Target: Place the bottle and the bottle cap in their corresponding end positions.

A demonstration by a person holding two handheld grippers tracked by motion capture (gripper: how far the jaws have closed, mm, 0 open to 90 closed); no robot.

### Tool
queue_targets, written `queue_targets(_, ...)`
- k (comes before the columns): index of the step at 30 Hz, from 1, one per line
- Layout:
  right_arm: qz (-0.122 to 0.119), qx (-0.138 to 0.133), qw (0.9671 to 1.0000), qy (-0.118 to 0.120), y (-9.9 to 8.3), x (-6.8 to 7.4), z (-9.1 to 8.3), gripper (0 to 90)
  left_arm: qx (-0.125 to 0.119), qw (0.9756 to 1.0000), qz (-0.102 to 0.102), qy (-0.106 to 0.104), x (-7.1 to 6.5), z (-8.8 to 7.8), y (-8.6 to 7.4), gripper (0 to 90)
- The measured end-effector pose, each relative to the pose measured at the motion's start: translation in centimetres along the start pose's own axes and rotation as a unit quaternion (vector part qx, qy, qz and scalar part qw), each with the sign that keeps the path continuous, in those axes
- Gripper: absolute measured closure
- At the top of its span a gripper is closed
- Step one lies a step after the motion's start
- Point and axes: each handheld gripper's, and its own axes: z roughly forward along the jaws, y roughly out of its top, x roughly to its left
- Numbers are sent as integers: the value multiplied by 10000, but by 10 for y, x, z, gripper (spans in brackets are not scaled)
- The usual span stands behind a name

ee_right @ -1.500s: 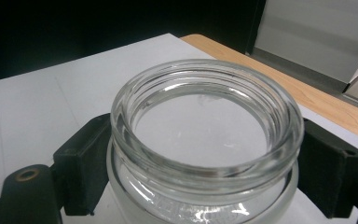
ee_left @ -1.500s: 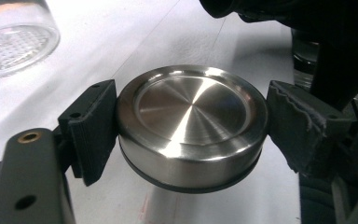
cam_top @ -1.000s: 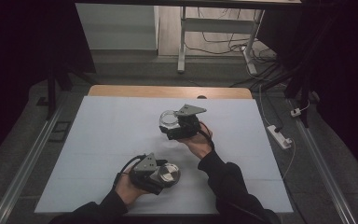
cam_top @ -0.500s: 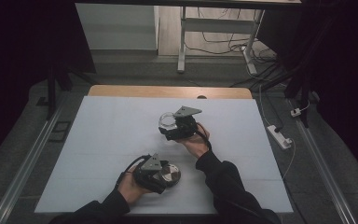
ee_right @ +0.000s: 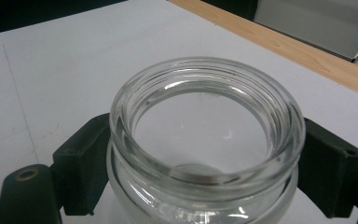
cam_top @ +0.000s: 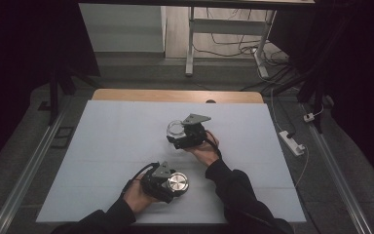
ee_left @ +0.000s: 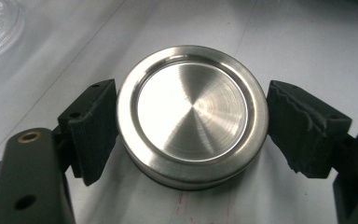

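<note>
Looking down from the high view, the right tongs (cam_top: pixel 176 134) are seen clamped on the open jar (cam_top: pixel 176 128) mid-surface (cam_top: pixel 107 141), set slightly lower than a second ago, while the left tongs (cam_top: pixel 179 184) hold the lid (cam_top: pixel 177 183) near the front edge, little moved. In the left gripper view, the lid (ee_left: pixel 192 115) is gripped at its rim between both pads. In the right gripper view, the jar (ee_right: pixel 206 140) is pinched below its threaded neck. With the jar steadied, capping is judged next.

Silver lid, clear jar, black jaws.
Brushed silver lid (ee_left: pixel 192 114); colourless glass jar (ee_right: pixel 206 140); pale grey-white table (cam_top: pixel 117 141), tan wood edge; faint reddish marks, probably pen.
</note>
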Motion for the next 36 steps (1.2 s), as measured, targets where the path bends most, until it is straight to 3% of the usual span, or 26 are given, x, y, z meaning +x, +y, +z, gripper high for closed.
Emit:
queue_targets(5,-44,74,9999,53,-1,-1,-3,144,12,10000,5,8,0,0,-1,207)
queue_targets(14,96,169,9998,56,1,-1,-2,127,-45,9999,-86,-80,2,-3,-2,190)
queue_targets(19,133,92,9997,204,3,-1,-5,57,-203,9994,-183,-193,4,-9,-1,143)
queue_targets(26,131,-58,9997,176,8,0,-18,6,-477,9978,-336,-326,6,-25,-1,105)
queue_targets(30,196,-156,9995,170,11,0,-29,0,-515,9977,-356,-274,6,-34,-3,81)
queue_targets(36,281,-46,9995,124,11,1,-38,0,-463,9981,-388,-118,6,-45,-8,65)
